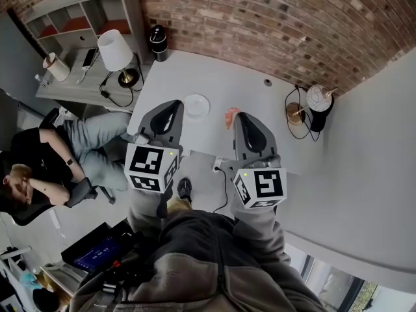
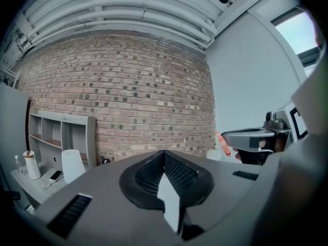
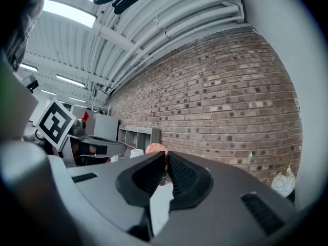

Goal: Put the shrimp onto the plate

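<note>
Shrimp (image 1: 231, 116) held aloft by right claw (image 1: 238, 115).

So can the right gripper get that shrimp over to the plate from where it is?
Probably yes. The right gripper is shut on the shrimp, and the white plate lies just beside it, nothing between. The left gripper sits at the plate's far side.

No legible text, brand, number or sign anywhere. Only black-and-white square coded markers on the cubes of left gripper (image 1: 173, 104) and right gripper (image 1: 241, 116): patterns, not characters. Blue screen (image 1: 97, 253) at lower left too small to read.
</note>
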The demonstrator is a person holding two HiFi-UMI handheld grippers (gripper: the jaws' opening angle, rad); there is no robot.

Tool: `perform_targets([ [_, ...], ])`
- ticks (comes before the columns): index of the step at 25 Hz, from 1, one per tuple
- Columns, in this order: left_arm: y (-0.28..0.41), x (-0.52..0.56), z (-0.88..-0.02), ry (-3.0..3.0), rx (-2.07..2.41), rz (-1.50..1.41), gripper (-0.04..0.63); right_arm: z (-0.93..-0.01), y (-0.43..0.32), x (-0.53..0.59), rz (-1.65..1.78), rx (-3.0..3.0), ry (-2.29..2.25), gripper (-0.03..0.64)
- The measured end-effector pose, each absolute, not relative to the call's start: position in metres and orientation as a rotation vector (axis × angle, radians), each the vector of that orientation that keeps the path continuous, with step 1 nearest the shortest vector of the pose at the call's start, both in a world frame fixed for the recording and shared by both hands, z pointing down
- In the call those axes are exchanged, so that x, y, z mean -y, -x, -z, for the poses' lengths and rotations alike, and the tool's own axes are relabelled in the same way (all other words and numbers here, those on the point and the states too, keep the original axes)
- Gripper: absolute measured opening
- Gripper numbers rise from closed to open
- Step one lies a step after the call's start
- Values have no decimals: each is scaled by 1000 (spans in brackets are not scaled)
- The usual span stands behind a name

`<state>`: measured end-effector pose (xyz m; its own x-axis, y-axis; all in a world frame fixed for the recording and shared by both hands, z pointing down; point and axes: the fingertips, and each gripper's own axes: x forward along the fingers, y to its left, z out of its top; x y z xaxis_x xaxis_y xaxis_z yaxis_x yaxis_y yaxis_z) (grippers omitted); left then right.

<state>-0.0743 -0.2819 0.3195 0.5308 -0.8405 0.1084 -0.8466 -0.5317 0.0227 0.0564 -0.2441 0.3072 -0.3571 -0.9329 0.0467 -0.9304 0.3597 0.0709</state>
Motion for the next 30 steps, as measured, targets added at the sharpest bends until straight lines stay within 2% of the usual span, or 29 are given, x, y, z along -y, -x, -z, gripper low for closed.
perform_targets([
  [23, 104, 381, -362, -2584, 1418, -196, 5, -344, -29, 343, -70, 2442, -1695, 15],
  [30, 100, 402, -391, -2516, 1432, -236, 5, -372, -42, 360, -139, 2416, -1654, 15],
])
